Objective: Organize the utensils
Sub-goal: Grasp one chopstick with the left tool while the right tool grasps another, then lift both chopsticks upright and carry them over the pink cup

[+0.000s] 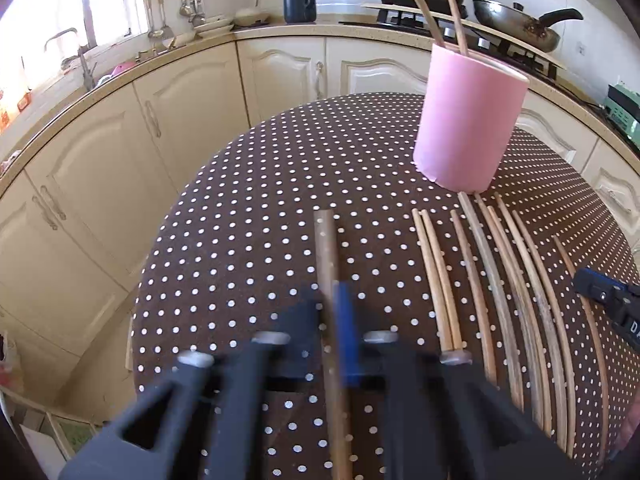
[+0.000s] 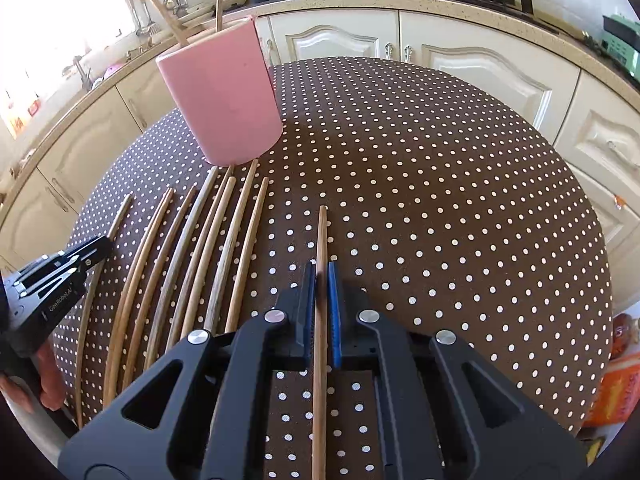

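A pink cup [image 1: 468,120] stands on the dotted table with two chopsticks [image 1: 424,4] in it; it also shows in the right wrist view [image 2: 224,92]. Several wooden chopsticks [image 1: 500,280] lie side by side in front of it, also seen in the right wrist view [image 2: 192,264]. My left gripper [image 1: 332,296] is shut on one chopstick [image 1: 325,248], left of the row. My right gripper [image 2: 321,276] is shut on another chopstick [image 2: 322,236], right of the row. Each gripper's tip shows in the other view: right [image 1: 600,292], left [image 2: 92,250].
The round table [image 2: 440,200] has a brown cloth with white dots. Cream kitchen cabinets [image 1: 120,152] and a counter curve behind it, with a stove and a wok [image 1: 516,24], a dark kettle [image 1: 298,0] and hanging utensils [image 1: 176,4].
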Demonstrator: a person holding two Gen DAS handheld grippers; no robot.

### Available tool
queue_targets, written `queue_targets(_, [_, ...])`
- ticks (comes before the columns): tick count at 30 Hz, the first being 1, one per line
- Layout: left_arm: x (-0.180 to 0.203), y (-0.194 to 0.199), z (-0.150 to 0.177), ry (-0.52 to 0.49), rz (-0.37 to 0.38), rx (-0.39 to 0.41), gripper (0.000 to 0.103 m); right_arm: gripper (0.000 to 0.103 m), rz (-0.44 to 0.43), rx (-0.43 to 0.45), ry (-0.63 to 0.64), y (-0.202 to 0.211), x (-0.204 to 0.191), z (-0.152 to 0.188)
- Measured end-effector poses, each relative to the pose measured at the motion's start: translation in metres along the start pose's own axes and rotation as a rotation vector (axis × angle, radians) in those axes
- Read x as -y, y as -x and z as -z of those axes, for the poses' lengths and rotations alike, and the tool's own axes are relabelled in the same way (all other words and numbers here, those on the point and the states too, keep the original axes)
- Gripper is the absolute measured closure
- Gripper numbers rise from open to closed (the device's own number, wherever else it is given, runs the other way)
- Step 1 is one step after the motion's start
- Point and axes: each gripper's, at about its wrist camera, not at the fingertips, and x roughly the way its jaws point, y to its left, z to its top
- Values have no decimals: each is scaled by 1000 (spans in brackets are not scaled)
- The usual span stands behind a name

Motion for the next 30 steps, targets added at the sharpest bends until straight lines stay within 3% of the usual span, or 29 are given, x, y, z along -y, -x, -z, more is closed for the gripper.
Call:
queue_targets(3, [-5, 4, 2, 6, 84, 12, 96, 97, -25, 14, -6, 3, 5, -1])
queue_targets(10, [-1, 12, 2, -1, 95, 53, 96, 97, -31, 55, 0, 14, 5, -3])
queue_targets(15, [1, 14, 1, -11, 93, 59, 96, 93, 18, 24, 25, 13, 1, -3])
queue_targets(17, [2, 13, 3, -12, 91, 51, 96, 82, 19, 16, 27, 11, -3, 1])
queue_targets(18, [3, 13, 3, -13, 89, 48, 96, 71, 24, 14, 27, 11, -3, 2])
queue_targets(19, [4, 13, 3, -14, 88, 47, 96, 52, 30, 16, 32, 10, -5, 3])
queue_targets(20, [4, 13, 3, -15, 87, 48, 96, 49, 39, 33, 41, 11, -7, 5])
queue_targets(23, [5, 13, 3, -19, 90, 51, 96, 51, 47, 33, 60, 10, -10, 6])
queue_targets(25, [5, 12, 3, -17, 89, 48, 96, 71, 65, -5, 76, 1, -12, 7])
queue_targets(27, [4, 11, 3, -14, 92, 45, 96, 75, 123, 16, 128, 0, -19, 10])
queue_targets(30, [3, 11, 3, -12, 97, 42, 96, 96, 108, 20, 168, 2, -28, 13])
